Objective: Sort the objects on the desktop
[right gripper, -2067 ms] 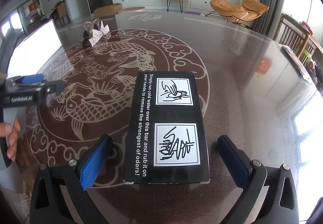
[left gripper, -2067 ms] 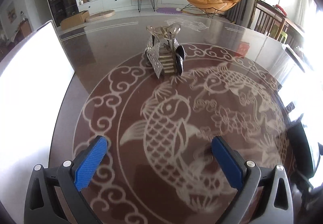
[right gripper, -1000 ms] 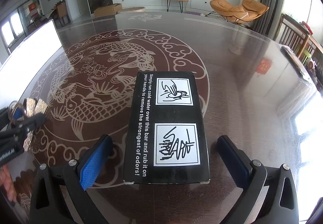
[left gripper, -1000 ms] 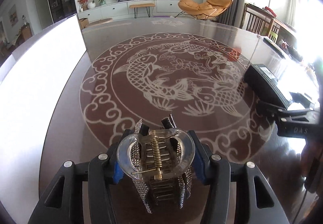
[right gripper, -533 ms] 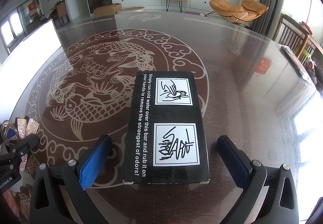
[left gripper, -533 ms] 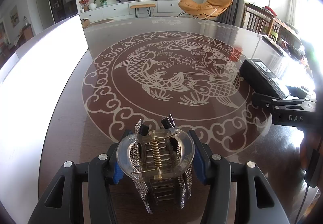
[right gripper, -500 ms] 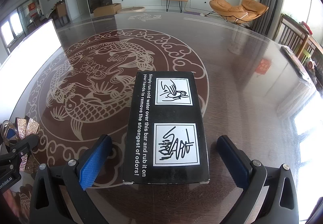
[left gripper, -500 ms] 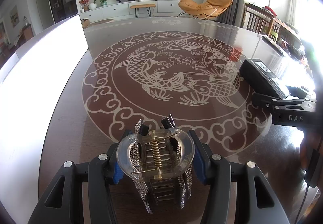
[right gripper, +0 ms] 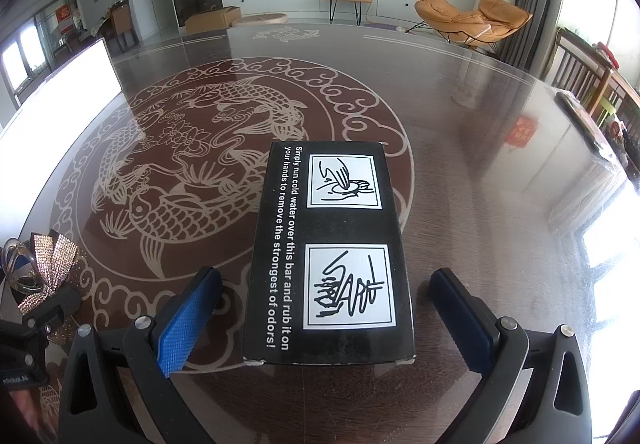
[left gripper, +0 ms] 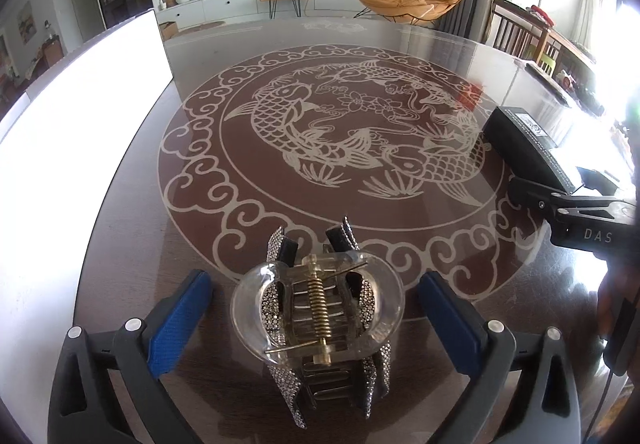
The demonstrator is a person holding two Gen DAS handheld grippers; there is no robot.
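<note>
The left gripper (left gripper: pixel 316 308) is opening, its blue pads clear of the clear rhinestone-studded hair claw clip (left gripper: pixel 320 324), so it rests on the glossy dark carp-patterned table (left gripper: pixel 132 228). The right gripper (right gripper: pixel 326 308) gapes around the black printed cardboard box (right gripper: pixel 332 244), probably next.

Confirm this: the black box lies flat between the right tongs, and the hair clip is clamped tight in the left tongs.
Not clamped. The left wrist view shows the left tongs opening, blue pads clear of the hair clip standing between them. The black box does lie flat between the right tongs.

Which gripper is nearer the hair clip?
Left. The left gripper straddles the hair clip, jaws opening, pads clear; the right gripper sits off at the black box.
</note>
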